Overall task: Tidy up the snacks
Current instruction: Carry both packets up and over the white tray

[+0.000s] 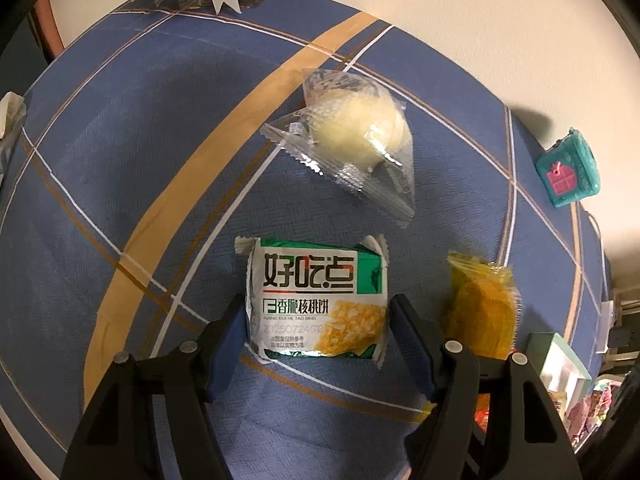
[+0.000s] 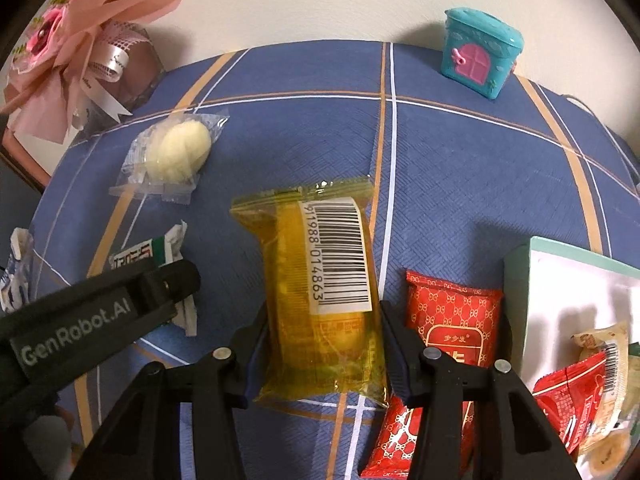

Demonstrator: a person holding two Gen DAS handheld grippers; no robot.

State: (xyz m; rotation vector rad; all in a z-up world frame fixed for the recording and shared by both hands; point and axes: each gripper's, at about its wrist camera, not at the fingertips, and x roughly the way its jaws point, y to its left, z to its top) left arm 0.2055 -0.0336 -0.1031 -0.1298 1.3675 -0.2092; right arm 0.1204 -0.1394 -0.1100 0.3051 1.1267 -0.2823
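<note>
Where visible, toy house (image 2: 480, 58) perhaps unobstructed.

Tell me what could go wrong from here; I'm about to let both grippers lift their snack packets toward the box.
1. The right gripper grips the yellow packet near its lower end; the slick wrapper could slide or swing.
2. The left gripper straddles the green packet, pads at its edges. A loose hold might only crumple the wrapper.
3. Red packets lie close beside the right gripper and may get dragged along.
</note>
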